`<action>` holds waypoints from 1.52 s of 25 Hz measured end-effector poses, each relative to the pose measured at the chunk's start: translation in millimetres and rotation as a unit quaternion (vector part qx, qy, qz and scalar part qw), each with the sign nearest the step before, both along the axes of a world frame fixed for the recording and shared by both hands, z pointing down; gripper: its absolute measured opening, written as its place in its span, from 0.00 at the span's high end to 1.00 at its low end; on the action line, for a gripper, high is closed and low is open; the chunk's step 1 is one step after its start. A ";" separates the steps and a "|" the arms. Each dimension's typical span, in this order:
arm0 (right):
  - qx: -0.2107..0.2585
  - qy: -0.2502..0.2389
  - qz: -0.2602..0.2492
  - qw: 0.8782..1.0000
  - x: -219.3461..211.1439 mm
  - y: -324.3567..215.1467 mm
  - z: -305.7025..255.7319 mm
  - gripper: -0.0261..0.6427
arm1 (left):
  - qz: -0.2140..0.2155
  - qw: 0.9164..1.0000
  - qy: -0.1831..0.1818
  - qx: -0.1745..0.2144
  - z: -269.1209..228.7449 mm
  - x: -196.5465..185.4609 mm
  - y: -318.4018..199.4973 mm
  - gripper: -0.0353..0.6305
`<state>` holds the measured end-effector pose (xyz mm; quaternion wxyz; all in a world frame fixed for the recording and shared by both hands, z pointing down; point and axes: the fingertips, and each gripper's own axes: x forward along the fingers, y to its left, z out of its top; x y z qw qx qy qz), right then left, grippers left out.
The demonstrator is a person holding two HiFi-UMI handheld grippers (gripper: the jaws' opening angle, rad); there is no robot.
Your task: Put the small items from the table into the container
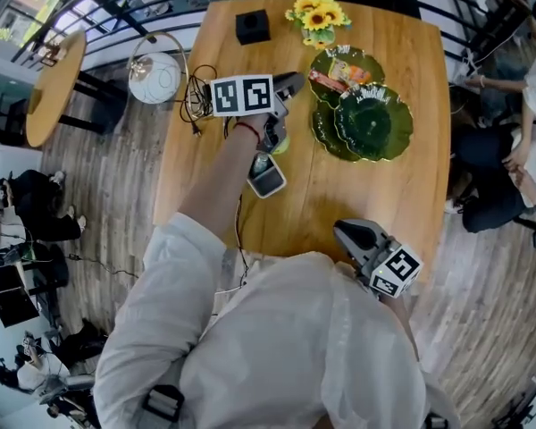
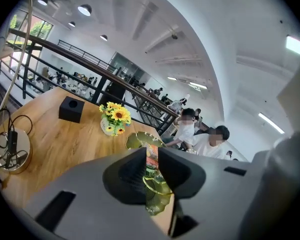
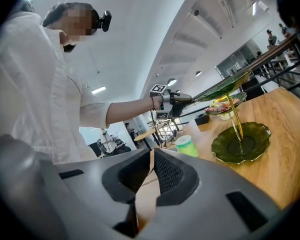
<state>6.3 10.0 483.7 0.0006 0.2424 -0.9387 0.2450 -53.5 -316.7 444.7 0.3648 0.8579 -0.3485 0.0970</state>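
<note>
A green tiered dish [image 1: 376, 123] stands at the table's right. Its top plate [image 1: 362, 61] holds orange snack packets [image 1: 338, 76]. My left gripper [image 1: 297, 83] hovers just left of that top plate, pointing at it. Its jaws stand a narrow gap apart with nothing between them. Through the gap of the left gripper [image 2: 152, 151] I see the plate [image 2: 139, 140] and a packet [image 2: 152, 159]. A small green and white cup [image 1: 279, 142] and a dark-screened device [image 1: 266, 176] lie under my left arm. My right gripper [image 1: 344, 231] rests shut and empty at the table's near edge.
A black box [image 1: 252, 27] and a sunflower vase [image 1: 317, 16] stand at the far end. A round lamp [image 1: 156, 77] with cables [image 1: 196, 96] sits off the table's left edge. People sit to the right of the table [image 1: 518, 141].
</note>
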 end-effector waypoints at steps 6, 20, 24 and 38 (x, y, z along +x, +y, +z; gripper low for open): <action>-0.001 0.001 -0.017 1.000 -4.2 3.0 -1.5 0.94 | 0.040 0.997 -0.069 -0.023 34.9 -36.3 46.8 0.75; -0.007 0.006 -0.029 1.000 -9.9 6.5 2.4 0.94 | 0.095 0.950 -0.294 -0.051 144.5 -96.2 136.0 0.67; -0.007 0.008 -0.030 0.999 -10.7 8.6 4.0 0.94 | 0.097 0.942 -0.318 -0.046 154.3 -100.5 144.1 0.67; -0.012 0.009 -0.034 0.999 -8.6 11.5 5.2 0.94 | 0.075 0.904 -0.421 -0.026 182.1 -119.8 154.1 0.66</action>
